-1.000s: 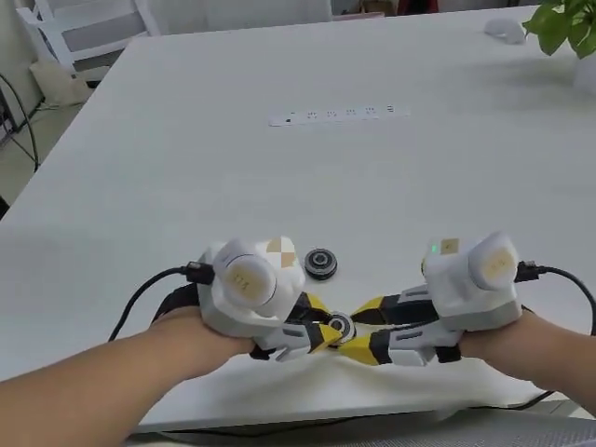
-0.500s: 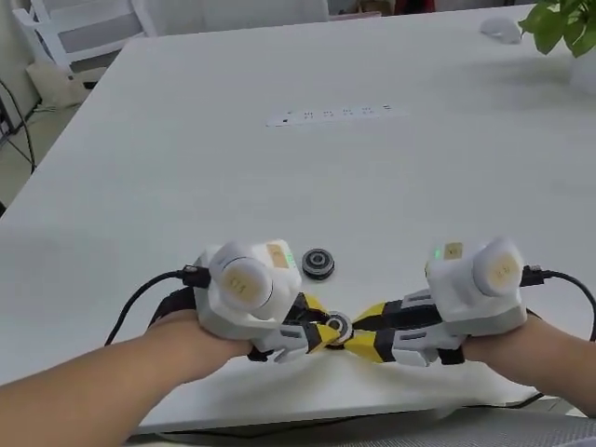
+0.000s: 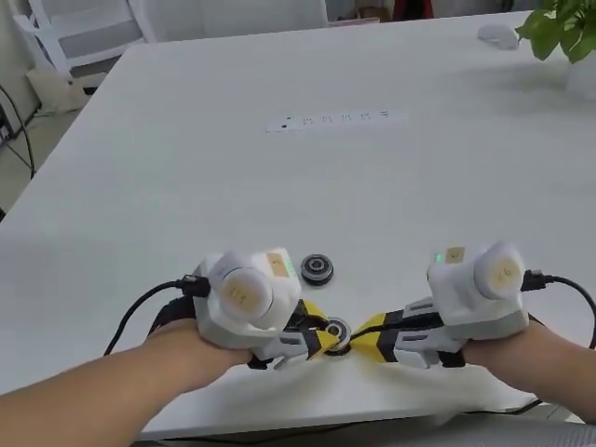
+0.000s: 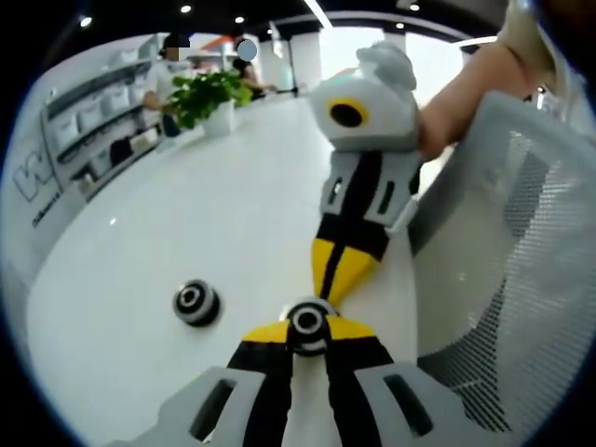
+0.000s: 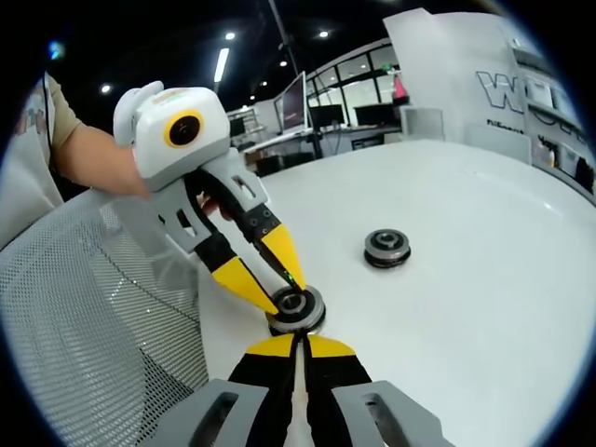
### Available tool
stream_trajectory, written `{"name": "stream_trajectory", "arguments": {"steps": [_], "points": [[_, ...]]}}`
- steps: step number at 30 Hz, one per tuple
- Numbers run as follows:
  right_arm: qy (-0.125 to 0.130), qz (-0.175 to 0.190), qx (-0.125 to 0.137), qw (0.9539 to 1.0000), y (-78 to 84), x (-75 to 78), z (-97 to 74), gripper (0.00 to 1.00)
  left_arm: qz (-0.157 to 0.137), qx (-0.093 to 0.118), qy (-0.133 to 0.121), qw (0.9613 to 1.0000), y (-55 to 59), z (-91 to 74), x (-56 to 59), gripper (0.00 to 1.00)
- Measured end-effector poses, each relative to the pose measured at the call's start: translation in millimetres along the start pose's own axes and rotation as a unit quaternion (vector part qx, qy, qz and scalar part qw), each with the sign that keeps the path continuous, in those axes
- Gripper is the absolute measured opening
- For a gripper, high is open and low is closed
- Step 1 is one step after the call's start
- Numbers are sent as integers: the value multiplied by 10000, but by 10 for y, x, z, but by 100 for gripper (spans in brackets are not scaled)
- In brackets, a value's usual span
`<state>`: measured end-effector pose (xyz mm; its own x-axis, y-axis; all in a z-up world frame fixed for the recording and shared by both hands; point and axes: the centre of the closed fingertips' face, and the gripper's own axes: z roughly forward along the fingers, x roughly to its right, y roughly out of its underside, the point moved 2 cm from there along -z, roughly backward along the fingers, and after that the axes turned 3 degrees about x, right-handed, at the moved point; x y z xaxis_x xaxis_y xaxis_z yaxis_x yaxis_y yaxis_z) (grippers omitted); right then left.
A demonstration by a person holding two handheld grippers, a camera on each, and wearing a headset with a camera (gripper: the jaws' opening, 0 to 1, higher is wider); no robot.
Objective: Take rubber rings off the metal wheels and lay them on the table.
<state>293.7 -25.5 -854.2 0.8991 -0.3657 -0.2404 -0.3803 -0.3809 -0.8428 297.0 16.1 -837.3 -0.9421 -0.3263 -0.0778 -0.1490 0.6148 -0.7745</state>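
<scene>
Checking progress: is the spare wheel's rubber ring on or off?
On, it seems: a dark band wraps the spare wheel, which lies flat on the table.

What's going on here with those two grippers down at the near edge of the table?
A person holds a gripper in each hand at the near edge of a white table. The left gripper is shut on a small metal wheel that wears a dark rubber ring. The right gripper, its jaws together, has its tips at that wheel's rim; whether it has pinched the ring is unclear. A second wheel lies on the table just beyond them.
</scene>
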Motion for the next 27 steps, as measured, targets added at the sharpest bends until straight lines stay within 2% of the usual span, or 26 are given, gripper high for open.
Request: {"name": "stream_trajectory", "arguments": {"steps": [4, 12, 18, 27], "points": [[50, 587, 110, 9982, -15, 23, -30, 0, 25, -10, -11, 10000, 1, -1, -4, 13], [85, 1089, 398, 9932, -79, 65, -63, 0, 36, -28, -30, 10000, -2, -1, -3, 13], [35, 1250, 522, 9908, -111, 51, -64, 0, 13, -63, -76, 10000, -11, 11, -2, 13], [-39, 1289, 563, 9900, -140, 22, -62, 0, -19, -99, -173, 9998, -14, 15, 1, 12]]}}
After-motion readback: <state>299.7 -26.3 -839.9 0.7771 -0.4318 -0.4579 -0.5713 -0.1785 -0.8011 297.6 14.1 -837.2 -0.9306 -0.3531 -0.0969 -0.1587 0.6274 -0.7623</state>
